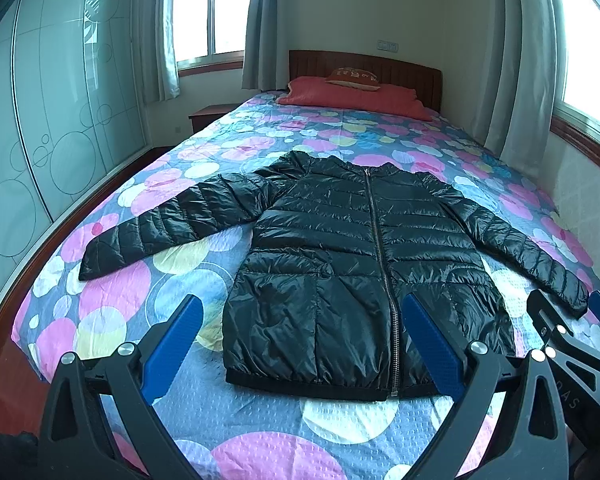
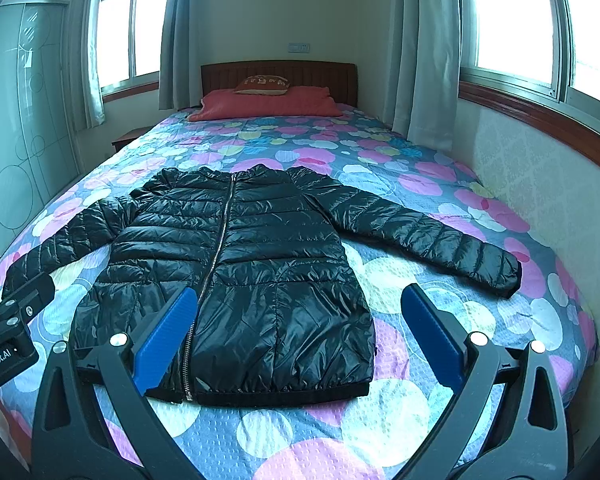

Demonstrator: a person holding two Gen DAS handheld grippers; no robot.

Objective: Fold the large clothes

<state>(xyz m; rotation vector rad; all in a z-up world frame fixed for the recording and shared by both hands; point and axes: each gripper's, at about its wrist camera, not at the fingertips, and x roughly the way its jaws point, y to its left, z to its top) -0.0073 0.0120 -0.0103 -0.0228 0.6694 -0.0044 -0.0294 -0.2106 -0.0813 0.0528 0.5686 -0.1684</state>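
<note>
A black quilted puffer jacket [image 1: 340,248] [image 2: 236,256] lies flat and zipped on the bed, front up, collar toward the headboard, both sleeves spread out to the sides. My left gripper [image 1: 302,340] hovers open above the hem, its blue pads either side of the jacket's left half. My right gripper [image 2: 300,332] is open too, above the jacket's right half near the hem. Neither holds anything. The right gripper's body [image 1: 572,344] shows at the edge of the left wrist view, and the left gripper's body [image 2: 8,320] shows at the left of the right wrist view.
The bed carries a quilt with coloured circles [image 1: 260,432]. A red pillow [image 1: 352,96] and a small cushion [image 1: 352,77] lie by the wooden headboard [image 1: 412,72]. A glass wardrobe [image 1: 60,120] stands left, a wall with windows right [image 2: 540,168], a nightstand [image 1: 208,114] at far left.
</note>
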